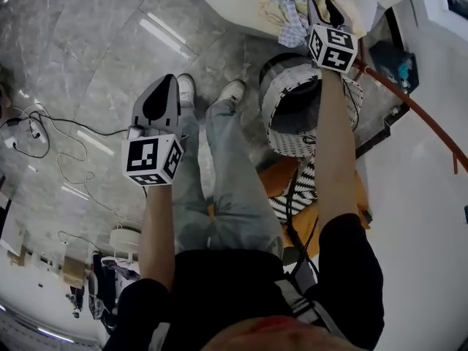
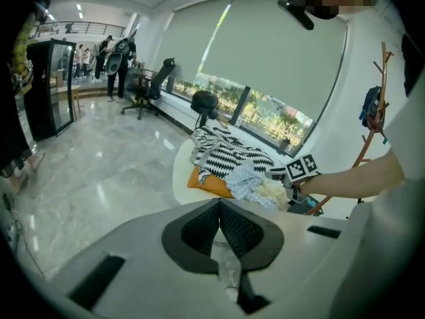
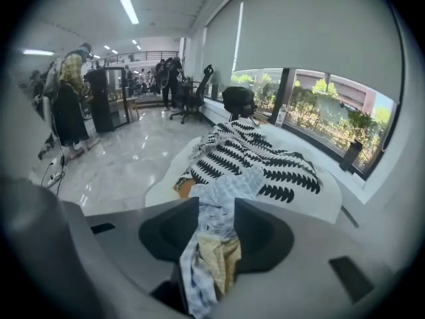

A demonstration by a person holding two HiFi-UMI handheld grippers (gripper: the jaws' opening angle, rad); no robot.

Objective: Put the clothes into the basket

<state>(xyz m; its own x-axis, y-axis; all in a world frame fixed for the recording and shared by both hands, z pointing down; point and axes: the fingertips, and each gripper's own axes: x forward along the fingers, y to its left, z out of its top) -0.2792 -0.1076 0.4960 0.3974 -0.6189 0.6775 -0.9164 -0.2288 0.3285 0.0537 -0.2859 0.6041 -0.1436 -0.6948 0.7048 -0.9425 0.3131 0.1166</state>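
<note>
my right tool (image 1: 327, 9) is gaping around the blue checked cloth (image 3: 216, 208) on the tabletop (image 1: 227, 2), just beyond the basket (image 1: 289, 141); i'm guessing it's coming back toward me next. left tool (image 2: 219, 208) is hanging clenched, empty, farther from the basket.

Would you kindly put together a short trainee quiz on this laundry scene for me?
1. True or false: the left claw holds a garment.
2. What lies between the jaws of the right claw? A) a checked blue cloth B) a shoe C) a cable
3. Where does the white woven basket stand?
Key: 1 false, its jaws are together with nothing in them. 2 A. 3 on the floor beside the table.
</note>
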